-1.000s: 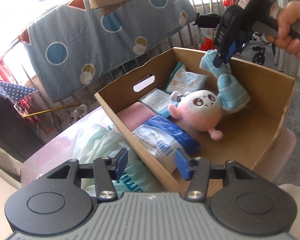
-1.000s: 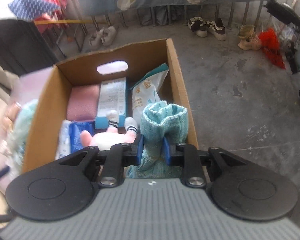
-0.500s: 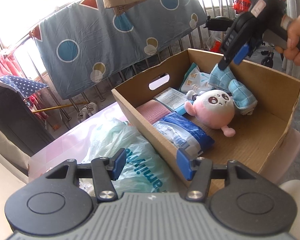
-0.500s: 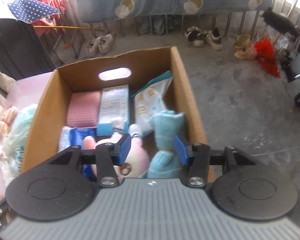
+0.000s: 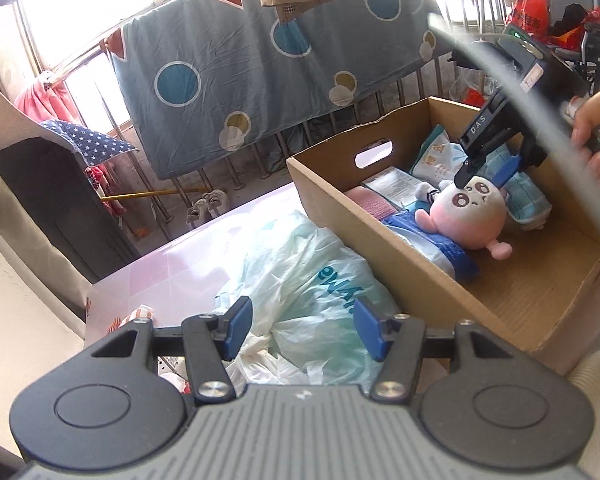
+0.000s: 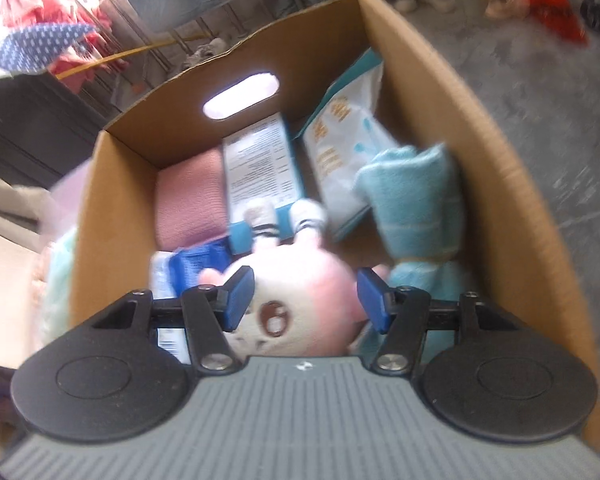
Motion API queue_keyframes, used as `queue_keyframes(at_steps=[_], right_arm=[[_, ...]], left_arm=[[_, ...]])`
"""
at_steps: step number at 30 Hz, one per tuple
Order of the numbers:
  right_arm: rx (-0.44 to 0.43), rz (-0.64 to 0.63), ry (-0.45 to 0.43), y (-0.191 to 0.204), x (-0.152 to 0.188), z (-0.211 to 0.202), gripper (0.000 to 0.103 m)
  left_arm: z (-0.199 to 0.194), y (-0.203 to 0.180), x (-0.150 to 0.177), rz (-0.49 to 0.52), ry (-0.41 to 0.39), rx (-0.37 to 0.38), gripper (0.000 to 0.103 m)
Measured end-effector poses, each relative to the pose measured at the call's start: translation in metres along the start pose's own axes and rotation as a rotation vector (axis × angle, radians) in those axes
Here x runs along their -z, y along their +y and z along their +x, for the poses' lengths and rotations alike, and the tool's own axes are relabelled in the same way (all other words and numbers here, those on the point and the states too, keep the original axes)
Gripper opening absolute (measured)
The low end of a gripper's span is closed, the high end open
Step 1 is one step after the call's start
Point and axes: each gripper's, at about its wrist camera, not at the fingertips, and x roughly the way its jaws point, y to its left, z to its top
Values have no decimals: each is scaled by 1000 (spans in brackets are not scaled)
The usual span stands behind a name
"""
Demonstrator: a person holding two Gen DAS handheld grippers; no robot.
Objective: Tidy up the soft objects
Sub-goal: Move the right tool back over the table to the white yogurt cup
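Observation:
A cardboard box holds a pink-and-white plush toy, a light blue towel, a pink folded cloth, a blue packet and white packets. My right gripper is open and empty, low over the plush toy with the towel beside it. My left gripper is open and empty above a pale green plastic bag outside the box.
The bag lies on a pink tabletop left of the box. A blue spotted sheet hangs on a metal railing behind. Shoes sit on the grey floor. A dark cabinet stands at left.
My right gripper opened and let the blue towel drop into the box, then moved over the plush toy. My left gripper drew back from the box over the plastic bag.

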Motion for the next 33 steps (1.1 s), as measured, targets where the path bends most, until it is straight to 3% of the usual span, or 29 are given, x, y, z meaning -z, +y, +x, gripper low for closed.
queue_keyframes(at_steps=[7,11,17,23,33], right_arm=[[-12,-20,-57,9,2,-24,61],[11,-26,-122,11,7,-53,69],[-56,3,-203,18,35,-95,81],[-154,-48,-283,59,77,-126,85],[-344,-171,-187,163,113,-98,86]], left_arm=[[-2,11,6,-16,-2,-4,60],[-8,18,14,-41,-2,0,64],[-22,35,37,-85,4,-10,71],[-34,66,67,-160,34,-55,73],[-54,121,115,-289,10,-157,73]])
